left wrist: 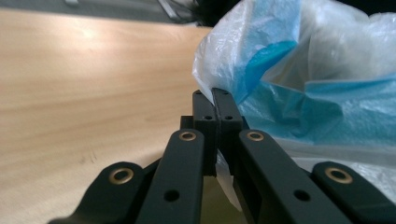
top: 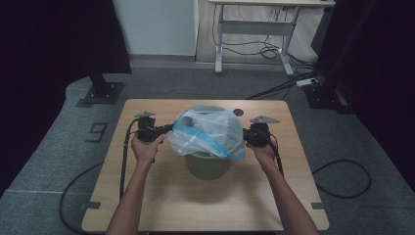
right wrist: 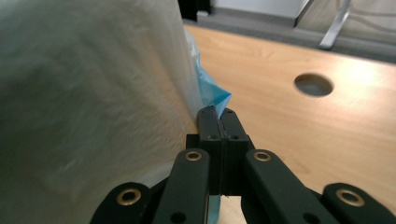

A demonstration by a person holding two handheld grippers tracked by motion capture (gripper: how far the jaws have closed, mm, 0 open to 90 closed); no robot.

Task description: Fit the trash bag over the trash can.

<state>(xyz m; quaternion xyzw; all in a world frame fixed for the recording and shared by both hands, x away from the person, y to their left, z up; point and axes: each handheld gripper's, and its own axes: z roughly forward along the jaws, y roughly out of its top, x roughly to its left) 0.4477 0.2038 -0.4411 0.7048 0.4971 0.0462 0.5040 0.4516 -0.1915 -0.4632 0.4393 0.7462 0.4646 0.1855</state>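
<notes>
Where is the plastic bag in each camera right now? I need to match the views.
High view: plastic bag at table centre, draped over the green bin.
Left gripper view: upper right, edge pinched in the jaws.
Right gripper view: left half, edge pinched in the jaws.
Shared landmark: the bag's blue strip.

1. A light wooden tabletop [top: 161, 196] with rounded corners stands on grey carpet [top: 44, 161]; a round hole [top: 238, 112] sits in it, beyond the fingers.
2. Farther beyond the fingers, a white wall [top: 156, 24] meets the floor, and a white-legged desk [top: 254, 27] stands over tangled cables [top: 269, 51].
3. Dark curtains [top: 49, 44] hang on both sides; a black stand base [top: 100, 93] rests on the left.
4. A black cable [top: 350, 178] loops over the carpet on the right.
</notes>
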